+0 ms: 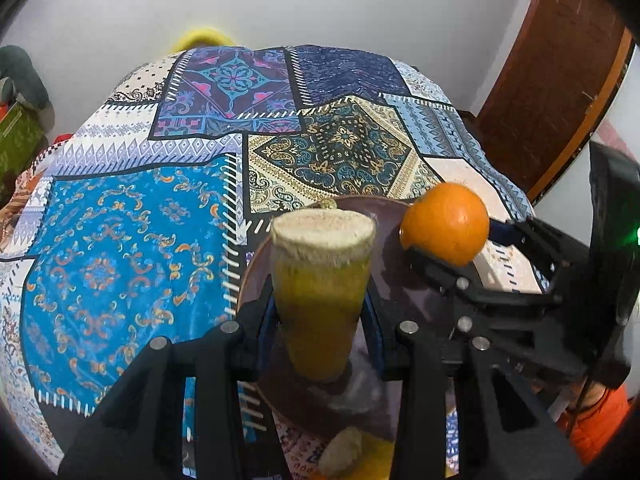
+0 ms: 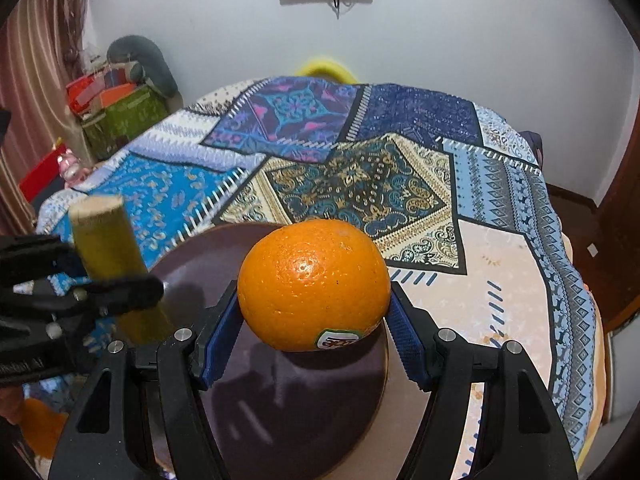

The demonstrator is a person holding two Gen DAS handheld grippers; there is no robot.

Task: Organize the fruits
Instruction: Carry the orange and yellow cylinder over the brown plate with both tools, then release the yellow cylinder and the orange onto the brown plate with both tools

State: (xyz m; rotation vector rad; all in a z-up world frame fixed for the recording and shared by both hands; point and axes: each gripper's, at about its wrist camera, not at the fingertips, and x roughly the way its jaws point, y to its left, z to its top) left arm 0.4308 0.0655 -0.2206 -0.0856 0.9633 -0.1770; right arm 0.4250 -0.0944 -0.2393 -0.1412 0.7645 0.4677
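My left gripper [image 1: 320, 312] is shut on a yellow-green cut cane stalk piece [image 1: 322, 280] and holds it upright over the dark brown plate [image 1: 256, 276]. My right gripper [image 2: 314, 320] is shut on an orange [image 2: 314, 284] with a sticker, held above the same plate [image 2: 280, 408]. In the left wrist view the orange [image 1: 446, 224] and right gripper [image 1: 448, 254] are at the plate's right rim. In the right wrist view the stalk [image 2: 112, 256] and left gripper [image 2: 100, 276] are at the plate's left.
A patchwork cloth [image 1: 132, 220] covers the table. Another stalk piece [image 1: 340, 452] lies at the plate's near edge. Boxes and clutter [image 2: 116, 108] stand at the far left. A wooden door frame [image 1: 560, 92] is to the right. A yellow item [image 2: 324, 66] shows behind the table.
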